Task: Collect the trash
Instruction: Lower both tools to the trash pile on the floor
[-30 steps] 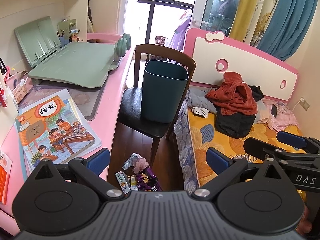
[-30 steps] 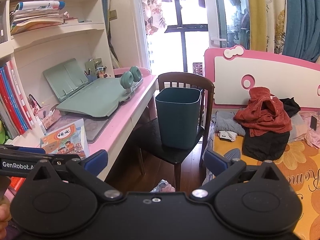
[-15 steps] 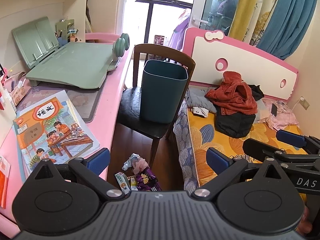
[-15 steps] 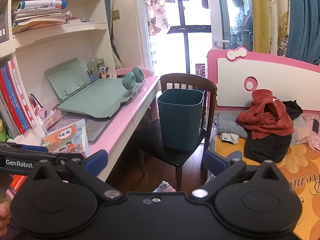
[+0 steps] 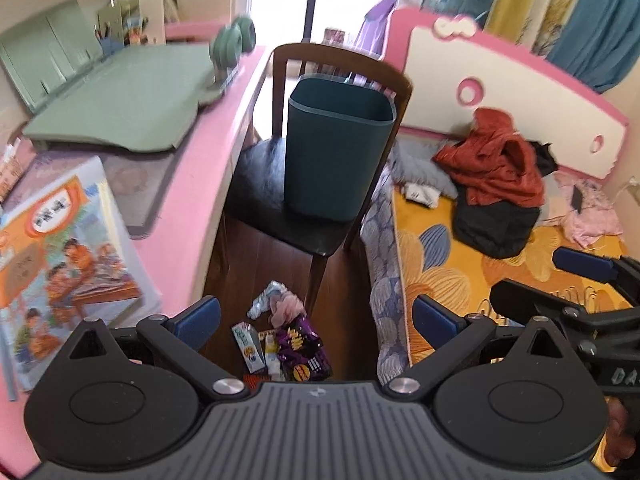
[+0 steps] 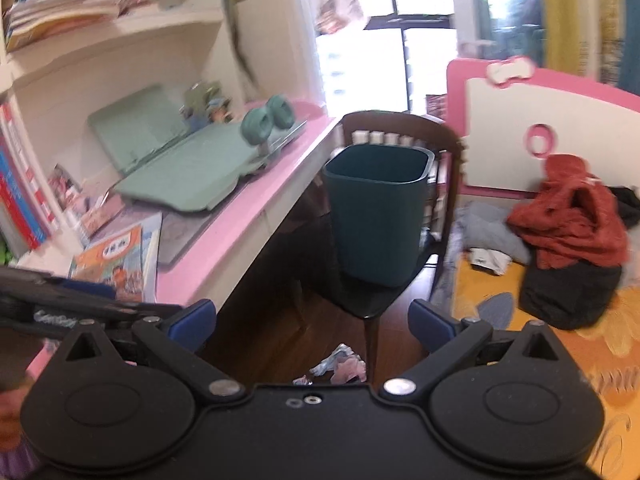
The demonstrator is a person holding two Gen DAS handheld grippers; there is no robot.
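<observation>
— While we hold both grippers above the floor, where does the trash lie?
— The wrapper pile [image 5: 280, 336] lies on the dark floor between our left gripper [image 5: 316, 316] fingers, well below them, beside the chair leg.
— And the fingers?
— Both spread wide, empty. Our right gripper [image 6: 312, 320] faces the teal bin [image 6: 376, 212] on the chair [image 6: 372, 300].

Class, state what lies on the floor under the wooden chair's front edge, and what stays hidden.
Crumpled tissues, a purple snack wrapper and a small carton lie there. The left gripper's body hides anything nearer.
</observation>
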